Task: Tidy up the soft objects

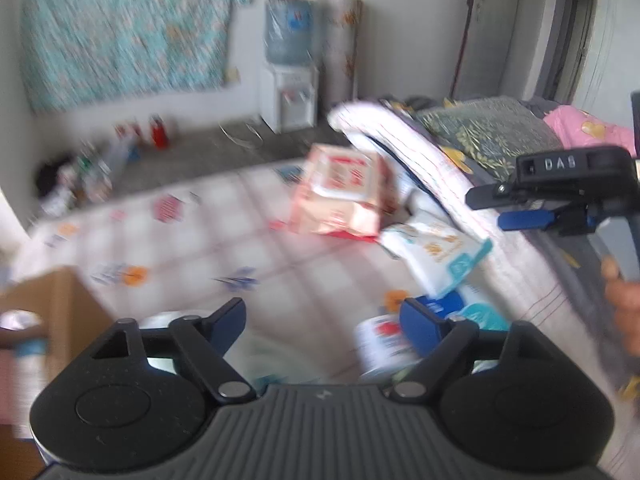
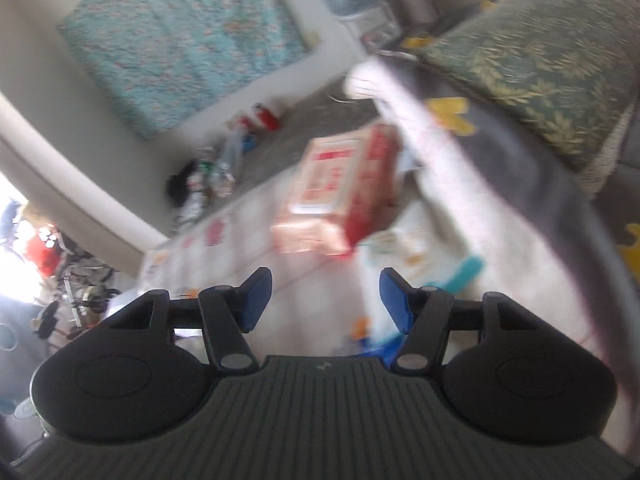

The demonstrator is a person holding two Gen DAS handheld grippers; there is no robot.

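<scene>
A pink and red soft pack [image 1: 342, 194] lies on the patterned bedsheet [image 1: 192, 240]; it also shows in the right wrist view [image 2: 332, 196]. A white and teal pack [image 1: 440, 258] lies beside it, seen too in the right wrist view [image 2: 420, 256]. More blue and white packs [image 1: 384, 340] lie close under my left gripper [image 1: 322, 320], which is open and empty. My right gripper [image 2: 325, 300] is open and empty above the sheet; it shows from the side in the left wrist view [image 1: 512, 208]. Both views are blurred.
A folded white blanket [image 1: 404, 140] and a green patterned pillow [image 1: 488, 132] lie at the right. A cardboard box [image 1: 44, 312] stands at the left. A water dispenser [image 1: 288, 72] and bottles [image 1: 140, 136] stand on the floor by the wall.
</scene>
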